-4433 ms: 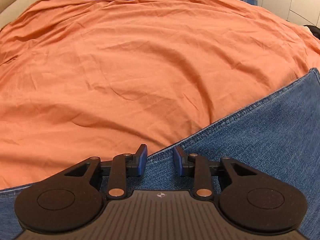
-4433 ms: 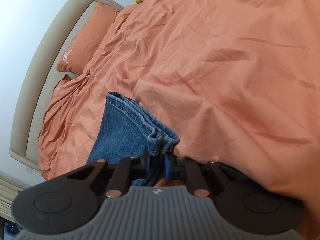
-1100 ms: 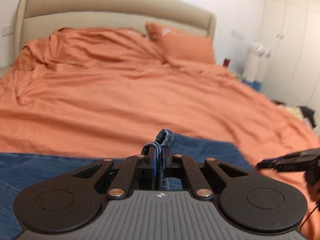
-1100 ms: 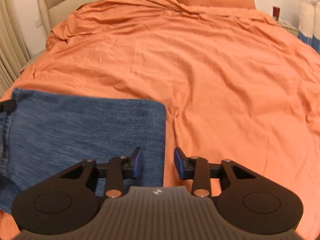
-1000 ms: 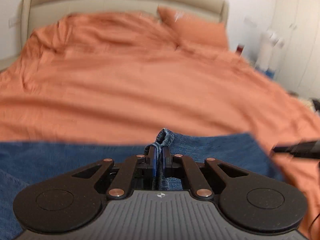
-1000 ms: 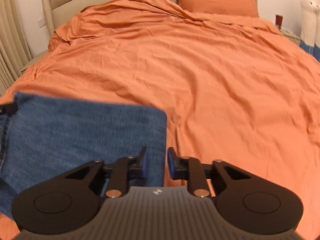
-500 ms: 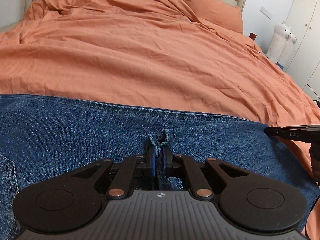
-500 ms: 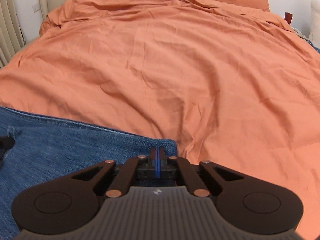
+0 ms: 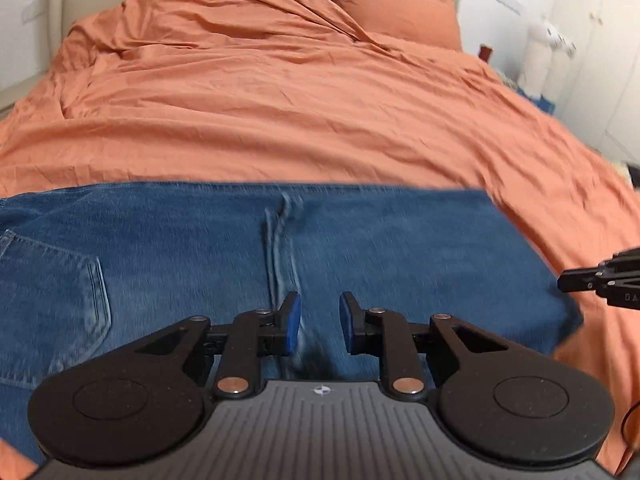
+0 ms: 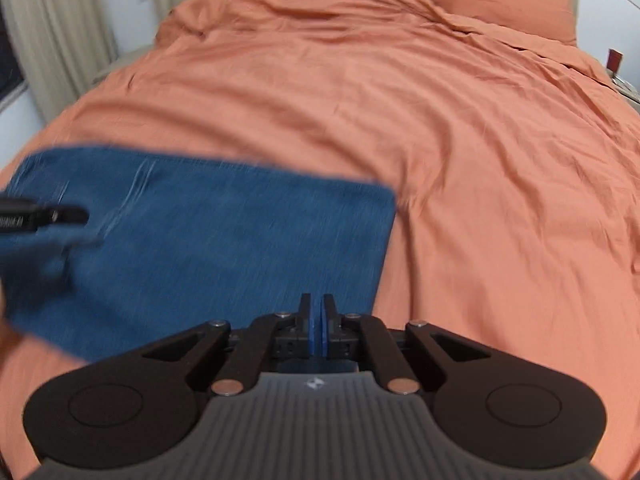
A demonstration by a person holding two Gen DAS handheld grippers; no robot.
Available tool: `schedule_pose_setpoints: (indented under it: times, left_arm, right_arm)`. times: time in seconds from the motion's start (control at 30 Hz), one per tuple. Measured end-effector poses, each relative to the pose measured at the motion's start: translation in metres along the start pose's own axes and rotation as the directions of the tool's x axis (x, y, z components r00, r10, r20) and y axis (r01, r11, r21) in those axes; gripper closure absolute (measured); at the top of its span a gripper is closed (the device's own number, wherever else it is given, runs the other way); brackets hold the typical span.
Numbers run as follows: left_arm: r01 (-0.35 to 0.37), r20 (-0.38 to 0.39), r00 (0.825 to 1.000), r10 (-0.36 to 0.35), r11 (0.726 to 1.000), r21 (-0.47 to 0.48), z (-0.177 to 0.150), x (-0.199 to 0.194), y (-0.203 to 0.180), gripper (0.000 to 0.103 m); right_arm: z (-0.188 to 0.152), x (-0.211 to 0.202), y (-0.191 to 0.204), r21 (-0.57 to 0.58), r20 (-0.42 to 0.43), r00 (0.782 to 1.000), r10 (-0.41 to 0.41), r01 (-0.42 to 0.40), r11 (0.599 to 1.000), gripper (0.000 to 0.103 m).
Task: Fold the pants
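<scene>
Folded blue denim pants (image 9: 200, 264) lying flat on the bed's orange cotton duvet (image 9: 280, 100).

Left wrist view: your left claw (image 9: 319, 326) has just been opening; its pads stand apart over the denim, gripping nothing. Right wrist view: your right claw (image 10: 319, 328) is fully closed at the pants' right edge; whether it pinches cloth cannot be told.

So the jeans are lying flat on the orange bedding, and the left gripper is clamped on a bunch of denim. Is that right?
Not quite. The jeans do lie flat on the orange bedding, but the left gripper is open: its jaws have just been opening, with nothing pinched between the pads, as the left wrist view shows.
</scene>
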State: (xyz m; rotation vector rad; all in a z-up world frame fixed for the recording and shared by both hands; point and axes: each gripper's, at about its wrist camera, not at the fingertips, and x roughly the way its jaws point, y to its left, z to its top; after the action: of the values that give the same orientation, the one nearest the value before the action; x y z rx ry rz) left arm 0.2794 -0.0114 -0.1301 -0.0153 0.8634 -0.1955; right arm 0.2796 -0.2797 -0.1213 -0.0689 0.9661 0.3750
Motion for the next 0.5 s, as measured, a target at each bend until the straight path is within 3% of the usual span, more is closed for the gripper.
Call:
schedule_pose_setpoints:
  times: [0.3,0.5]
  left_arm:
    - [-0.099,-0.082,0.992,0.1,0.995,0.018,-0.024,0.023,-0.001,0.081]
    - [-0.056,-0.108,0.993,0.044,0.993,-0.108,-0.027,0.035,0.017,0.076]
  right_arm:
    - [-0.036,0.025,0.011,-0.066,-0.086,0.996,-0.029,0.023,0.998,0.103]
    - [-0.035,0.041,0.017,-0.127,-0.127,0.991,-0.049,0.033,0.991,0.103]
